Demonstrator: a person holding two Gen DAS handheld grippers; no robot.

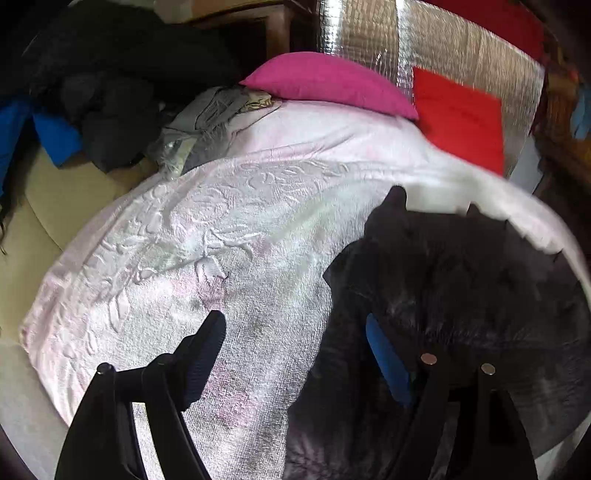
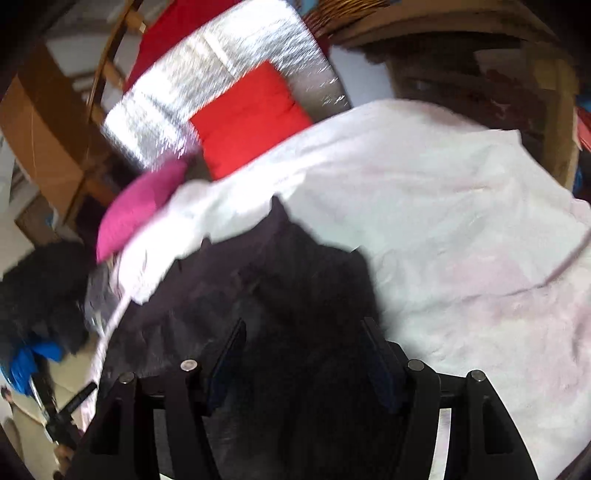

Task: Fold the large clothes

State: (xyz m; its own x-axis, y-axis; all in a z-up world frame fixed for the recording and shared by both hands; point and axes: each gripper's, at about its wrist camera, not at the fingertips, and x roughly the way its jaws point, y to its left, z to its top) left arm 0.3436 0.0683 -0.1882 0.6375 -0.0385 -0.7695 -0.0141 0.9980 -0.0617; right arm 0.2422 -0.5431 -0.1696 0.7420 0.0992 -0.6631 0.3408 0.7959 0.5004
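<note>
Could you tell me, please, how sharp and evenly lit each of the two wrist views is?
Left wrist view: the embossed white blanket is crisp at centre, the red cushion smears toward the right edge, and the silver foil sheet glares. Right wrist view: motion blur throughout, the pink pillow streaked, the dark garment nearly featureless. Both views bend strongly at the rim.

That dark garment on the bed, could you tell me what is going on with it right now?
A person is working a dark, fuzzy-looking garment over a white and pale pink textured bedspread with two handheld grippers. The left gripper stands open, one finger on bare bedspread, the other at the garment's edge. The right gripper has dark fabric between its fingers, though blur hides whether it is clamped. A magenta pillow and a red cushion lie beyond. No neat fold shows yet.
</note>
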